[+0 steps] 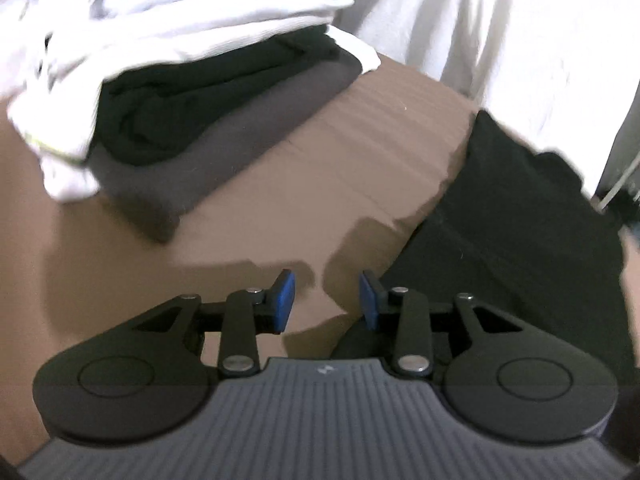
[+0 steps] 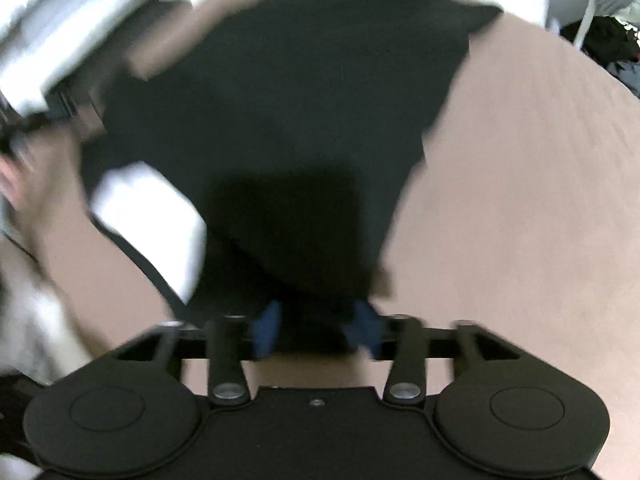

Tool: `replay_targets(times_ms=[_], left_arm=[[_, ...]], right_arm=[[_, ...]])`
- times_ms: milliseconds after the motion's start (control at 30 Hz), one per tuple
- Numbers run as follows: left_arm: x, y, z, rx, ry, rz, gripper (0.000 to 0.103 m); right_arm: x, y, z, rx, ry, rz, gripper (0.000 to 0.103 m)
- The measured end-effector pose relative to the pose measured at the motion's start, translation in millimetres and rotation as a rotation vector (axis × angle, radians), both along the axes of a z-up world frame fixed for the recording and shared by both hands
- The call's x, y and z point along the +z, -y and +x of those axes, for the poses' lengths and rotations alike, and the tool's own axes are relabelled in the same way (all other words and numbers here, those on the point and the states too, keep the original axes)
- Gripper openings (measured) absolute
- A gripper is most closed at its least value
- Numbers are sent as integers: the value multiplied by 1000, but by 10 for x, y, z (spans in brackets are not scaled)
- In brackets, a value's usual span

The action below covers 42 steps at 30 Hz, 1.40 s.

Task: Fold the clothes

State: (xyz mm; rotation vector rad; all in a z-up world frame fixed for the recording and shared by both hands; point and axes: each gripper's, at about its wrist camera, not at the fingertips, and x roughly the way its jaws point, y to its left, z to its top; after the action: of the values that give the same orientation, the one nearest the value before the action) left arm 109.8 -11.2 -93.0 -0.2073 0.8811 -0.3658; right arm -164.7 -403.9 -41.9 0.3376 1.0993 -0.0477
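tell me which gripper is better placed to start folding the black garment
Right. The right gripper has its jaws open around the near edge of the black garment. The left gripper is open over bare brown surface, beside the cloth.

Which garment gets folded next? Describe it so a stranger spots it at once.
Start at the brown bed sheet and find the stack of folded clothes on it. Beside that stack, lying apart, is the black shirt. Unlike the stacked pieces, it lies loose in a single spread layer.
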Motion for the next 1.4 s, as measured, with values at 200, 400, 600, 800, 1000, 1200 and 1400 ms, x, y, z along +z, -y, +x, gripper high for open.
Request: replay_targets(times_ms=[200,400,600,800,1000,1200,1400], left_arm=[[-28,69,27,-45,-12,-130,53],[-60,328,69,-153,-7,-125,67],[1,272,36,-31,71,123,44],[-81,-265,158,14,-149,-172,44],[-185,-22,108,-123,-182,-3,55],[-189,185,-65,-159,-86,75,5],[-200,-29,-239,-84,-100,103,4]], right_arm=[[-110,528,296,-198,158,-13,81],[-656,539,425,-229,174,30,37],[-588,337,449,-193,161,-178,16],[-704,288,583,-205,63,-239,18],[-702,262,501,-277,68,-227,18],[-646,262,315,-270,80,-209,36],[-588,268,251,-280,53,-181,37]])
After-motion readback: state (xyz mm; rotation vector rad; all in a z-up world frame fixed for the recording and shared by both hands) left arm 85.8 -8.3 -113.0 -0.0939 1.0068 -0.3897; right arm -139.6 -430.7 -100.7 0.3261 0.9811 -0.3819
